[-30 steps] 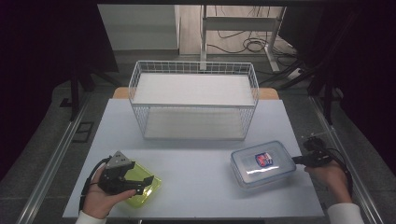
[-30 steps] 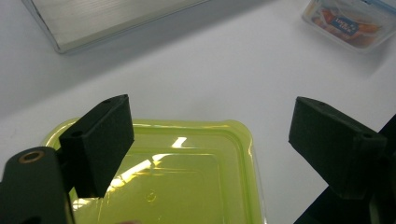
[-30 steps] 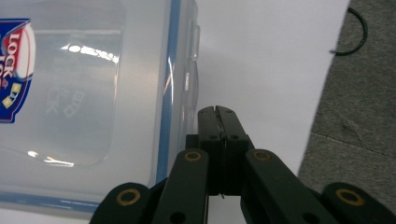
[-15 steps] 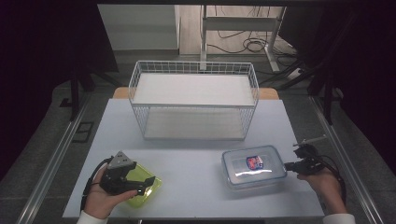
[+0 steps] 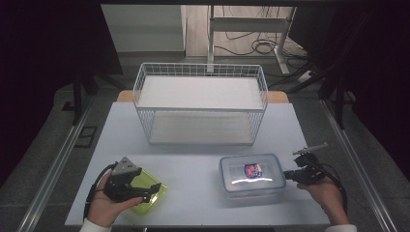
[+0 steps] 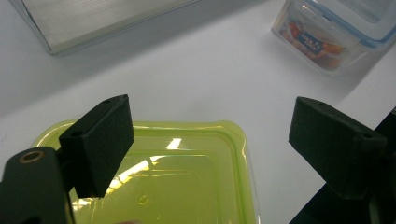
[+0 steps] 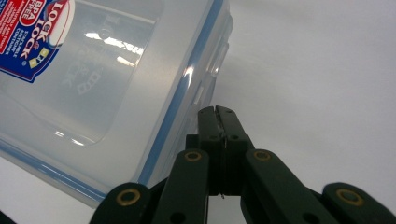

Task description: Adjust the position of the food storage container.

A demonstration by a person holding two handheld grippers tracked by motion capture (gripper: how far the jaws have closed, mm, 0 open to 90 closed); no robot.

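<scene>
1. Right gripper (image 5: 289, 174), jaws pressed together on nothing, touches our clear box (image 5: 251, 174) in front of the basket (image 5: 200, 104).
2. Left gripper (image 5: 153, 189), jaws wide apart, straddles the green lid (image 5: 150, 185) left of the box, ungripped.
3. Lid and box sit apart; we judge everything remains.

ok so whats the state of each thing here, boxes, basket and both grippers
clear lidded box: lid on, flat on the table, right gripper at its right side
yellow-green lidded box: lid on, flat on the table
wire basket: upright, nothing in it
left gripper: jaws wide open over the yellow-green lidded box
right gripper: jaws shut together, nothing between them
</scene>
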